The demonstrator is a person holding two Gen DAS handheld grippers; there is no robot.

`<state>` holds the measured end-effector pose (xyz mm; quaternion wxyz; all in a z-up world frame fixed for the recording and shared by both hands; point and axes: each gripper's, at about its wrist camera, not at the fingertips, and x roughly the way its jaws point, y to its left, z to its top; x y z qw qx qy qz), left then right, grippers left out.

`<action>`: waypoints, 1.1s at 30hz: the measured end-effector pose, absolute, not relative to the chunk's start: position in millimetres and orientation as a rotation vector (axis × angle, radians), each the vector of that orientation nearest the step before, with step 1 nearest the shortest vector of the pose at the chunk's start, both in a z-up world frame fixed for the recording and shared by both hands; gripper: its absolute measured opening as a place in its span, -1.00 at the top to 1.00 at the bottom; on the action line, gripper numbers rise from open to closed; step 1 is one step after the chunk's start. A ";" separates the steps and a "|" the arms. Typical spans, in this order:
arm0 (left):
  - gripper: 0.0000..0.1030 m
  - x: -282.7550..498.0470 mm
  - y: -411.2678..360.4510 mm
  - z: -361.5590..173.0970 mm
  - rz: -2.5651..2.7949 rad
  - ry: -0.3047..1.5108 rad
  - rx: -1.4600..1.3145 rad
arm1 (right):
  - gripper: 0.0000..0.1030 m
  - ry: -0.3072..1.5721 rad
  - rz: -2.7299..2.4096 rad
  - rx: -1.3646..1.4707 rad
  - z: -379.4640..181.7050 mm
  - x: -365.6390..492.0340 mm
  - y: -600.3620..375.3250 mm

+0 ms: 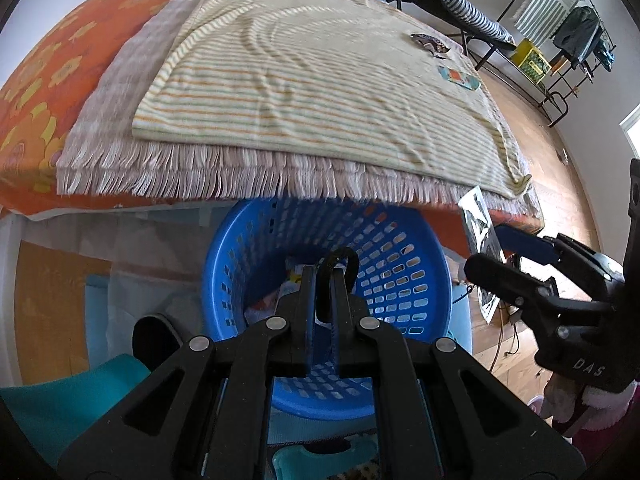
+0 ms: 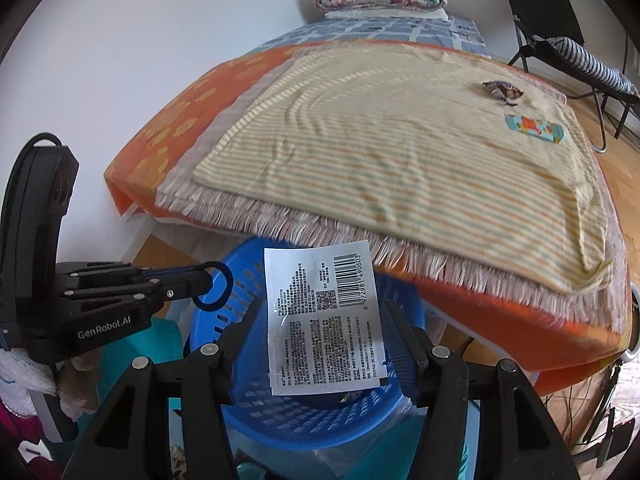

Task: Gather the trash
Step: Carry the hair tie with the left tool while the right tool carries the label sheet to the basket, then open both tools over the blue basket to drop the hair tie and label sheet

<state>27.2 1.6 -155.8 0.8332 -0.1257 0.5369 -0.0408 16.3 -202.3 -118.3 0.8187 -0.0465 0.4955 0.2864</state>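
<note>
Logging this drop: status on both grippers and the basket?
Left gripper shut on dark ring, over blue basket. Right gripper holding white packet above basket. Two wrappers left on bed. Nothing blocking.

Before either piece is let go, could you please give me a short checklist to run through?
1. Left tool shut on the dark ring: ok.
2. Right tool gripping the white packet by its side edges: ok.
3. Packet above the blue basket opening: ok.
4. Ring above the opening: ok in the left wrist view; nearer the rim in the right wrist view.
5. Room in the basket: ok.
6. Bed cleared: not ok; a crumpled wrapper and a teal wrapper lie on the striped blanket.
</note>
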 end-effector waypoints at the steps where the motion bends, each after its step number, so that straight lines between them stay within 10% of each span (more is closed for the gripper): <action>1: 0.92 26.6 1.7 -156.6 -0.085 1.140 -0.268 | -0.17 1.060 0.610 -0.100 -120.0 15.7 -201.8; 15: 0.90 26.2 5.2 -167.0 -0.060 1.175 -0.268 | -0.29 1.100 0.595 -0.111 -135.1 15.6 -198.7; 21: 0.29 24.3 4.9 -169.0 -0.050 1.176 -0.262 | -0.45 1.108 0.583 -0.101 -138.6 17.4 -200.4; 33: 0.29 25.3 6.8 -169.5 -0.038 1.182 -0.273 | -0.75 1.113 0.519 -0.086 -137.9 25.9 -211.4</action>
